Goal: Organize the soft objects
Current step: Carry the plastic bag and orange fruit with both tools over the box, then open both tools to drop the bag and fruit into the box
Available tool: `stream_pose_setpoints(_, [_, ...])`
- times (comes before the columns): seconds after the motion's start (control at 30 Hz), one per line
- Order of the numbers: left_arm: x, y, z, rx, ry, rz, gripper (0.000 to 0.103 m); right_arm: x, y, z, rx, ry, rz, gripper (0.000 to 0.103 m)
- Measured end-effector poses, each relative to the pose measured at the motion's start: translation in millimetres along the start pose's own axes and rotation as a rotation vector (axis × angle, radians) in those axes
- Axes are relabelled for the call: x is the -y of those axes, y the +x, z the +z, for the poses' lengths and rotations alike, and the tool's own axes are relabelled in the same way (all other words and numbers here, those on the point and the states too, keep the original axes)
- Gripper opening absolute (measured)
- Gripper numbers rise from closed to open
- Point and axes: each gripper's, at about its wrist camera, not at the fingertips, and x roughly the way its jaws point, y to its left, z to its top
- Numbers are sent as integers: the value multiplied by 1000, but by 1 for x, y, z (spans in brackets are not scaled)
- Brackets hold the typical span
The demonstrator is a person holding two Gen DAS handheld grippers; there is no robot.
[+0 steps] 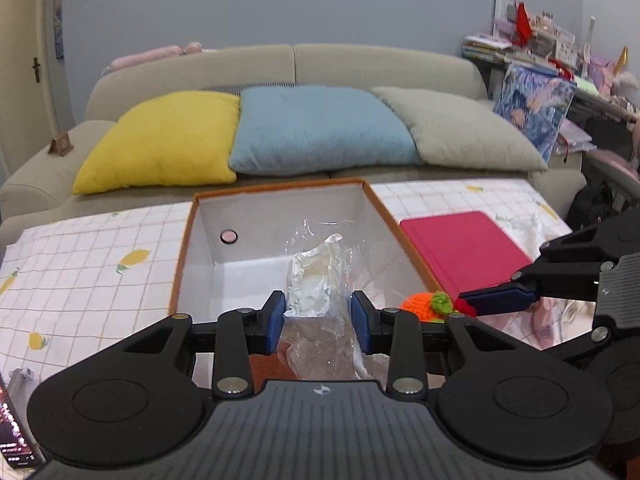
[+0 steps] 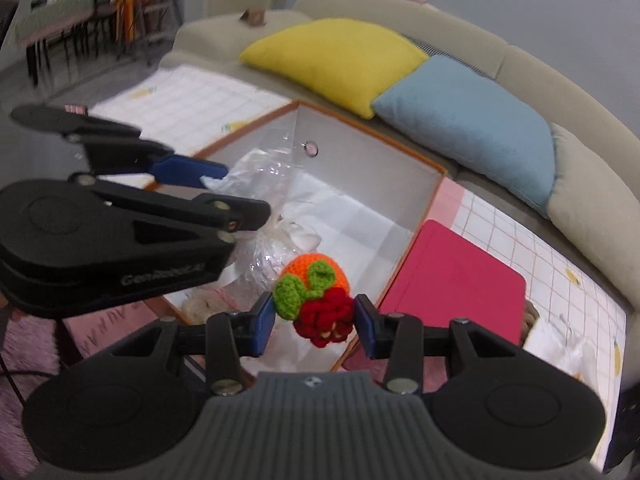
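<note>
Where the open orange-edged cardboard box with white inner walls (image 1: 276, 232) is set on the lemon-print checked tablecloth (image 1: 88, 248), two held items are recorded above it. The left gripper (image 1: 319, 316) is clamped on a crinkled clear plastic bag with a white soft content (image 1: 316, 280), held over the box's near edge. The right gripper (image 2: 315, 322) is closed on a crocheted orange, green and red yarn toy (image 2: 316, 296) (gripped at its red part), held over the box's right corner. A flat magenta rectangular case (image 2: 452, 284) lies just beside the box. Yellow, blue and grey cushions are noted on the beige sofa (image 1: 280, 64) behind.
</note>
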Motion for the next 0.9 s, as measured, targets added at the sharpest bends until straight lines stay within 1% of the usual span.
stream_pose_setpoints(0.1, [-3, 14, -2, -31, 7, -16, 40, 3, 17, 4, -48, -38, -23, 42])
stream_pose_setpoints(0.2, [-2, 27, -4, -69, 17, -44, 40, 3, 24, 8, -70, -75, -11, 42])
stream_pose_setpoints(0.3, [2, 34, -5, -77, 39, -49, 40, -4, 29, 9, -83, -128, -6, 42])
stream_pose_setpoints(0.47, [2, 44, -2, -94, 37, -59, 42, -7, 36, 6, -112, -158, -14, 42])
stream_pose_setpoints(0.57, [0, 46, -3, -93, 31, -64, 49, -9, 38, 5, -111, -161, -20, 42])
stream_pose_setpoints(0.67, [-4, 44, -4, -85, 4, -74, 63, -10, 38, 4, -108, -175, -23, 44])
stream_pose_setpoints(0.77, [-9, 40, -2, -81, -21, -76, 68, -9, 37, 3, -100, -170, -12, 49])
stream_pose_setpoints(0.83, [-10, 36, -1, -75, -28, -71, 70, -7, 34, 2, -93, -154, 2, 54])
stream_pose_setpoints(0.9, [-12, 32, -1, -73, -41, -71, 74, -6, 31, 2, -84, -140, 11, 57])
